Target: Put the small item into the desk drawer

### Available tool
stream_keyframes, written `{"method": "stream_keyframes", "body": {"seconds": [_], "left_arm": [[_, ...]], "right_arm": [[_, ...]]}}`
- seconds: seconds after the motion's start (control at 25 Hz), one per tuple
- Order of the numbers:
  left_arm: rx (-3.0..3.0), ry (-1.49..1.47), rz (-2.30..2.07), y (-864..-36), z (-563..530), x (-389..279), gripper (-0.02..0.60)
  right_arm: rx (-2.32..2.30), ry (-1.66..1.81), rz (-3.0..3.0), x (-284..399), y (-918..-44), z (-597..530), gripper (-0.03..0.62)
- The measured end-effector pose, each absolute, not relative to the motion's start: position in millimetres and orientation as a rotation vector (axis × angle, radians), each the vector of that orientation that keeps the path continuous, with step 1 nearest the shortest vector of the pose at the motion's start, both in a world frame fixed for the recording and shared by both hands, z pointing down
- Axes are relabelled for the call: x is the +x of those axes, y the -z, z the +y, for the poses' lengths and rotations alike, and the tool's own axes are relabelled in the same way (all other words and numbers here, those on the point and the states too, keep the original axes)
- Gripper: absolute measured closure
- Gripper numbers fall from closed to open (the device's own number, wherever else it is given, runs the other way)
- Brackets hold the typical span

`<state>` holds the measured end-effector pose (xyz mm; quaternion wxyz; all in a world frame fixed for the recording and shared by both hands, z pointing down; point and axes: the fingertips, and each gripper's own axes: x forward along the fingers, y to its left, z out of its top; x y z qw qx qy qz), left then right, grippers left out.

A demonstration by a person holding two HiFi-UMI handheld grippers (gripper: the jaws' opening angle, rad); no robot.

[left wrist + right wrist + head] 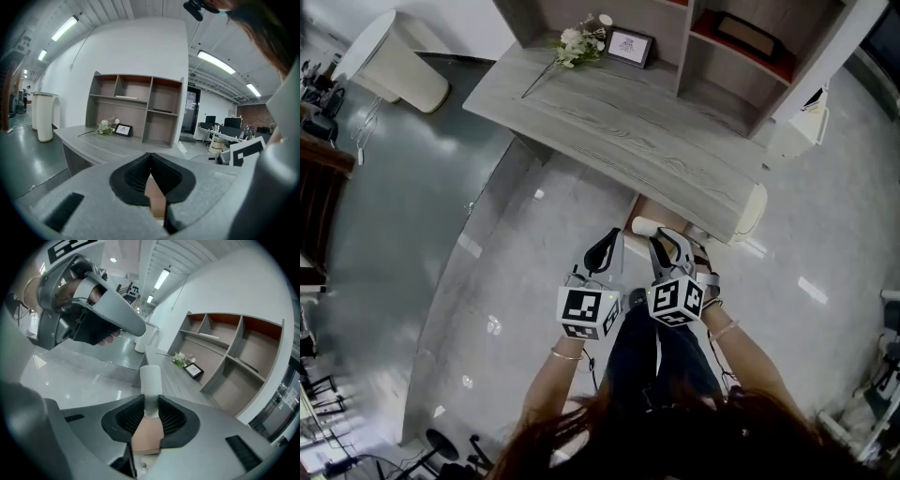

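Observation:
The small item is a white cylinder [150,379], upright between the jaws of my right gripper [151,401], which is shut on its lower end. In the head view the same white cylinder [644,226] pokes out of the right gripper [662,238], just short of the near edge of the grey wood desk [619,127]. Beside it, my left gripper [607,246] is shut; in its own view the left gripper [150,155] has its jaws together and nothing in them. I cannot make out a drawer front in any view.
A shelf unit [741,56] stands on the desk's far right, with white flowers [578,42] and a small picture frame [630,46] to its left. A tall white bin [398,61] stands on the glossy floor at far left. The person's legs are below the grippers.

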<state>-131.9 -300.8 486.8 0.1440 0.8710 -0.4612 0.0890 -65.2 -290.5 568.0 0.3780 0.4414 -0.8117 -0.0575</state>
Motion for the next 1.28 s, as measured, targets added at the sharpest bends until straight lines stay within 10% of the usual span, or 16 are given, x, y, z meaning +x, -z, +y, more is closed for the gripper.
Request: {"method": "stream_keyframes", "body": {"seconds": [1.28], "left_arm": [[2.487, -0.369, -1.247, -615.4, -319.7, -128.1, 0.566]], "right_arm": [[0.901, 0.136, -1.918, -44.0, -730.7, -292.3, 0.510]]}}
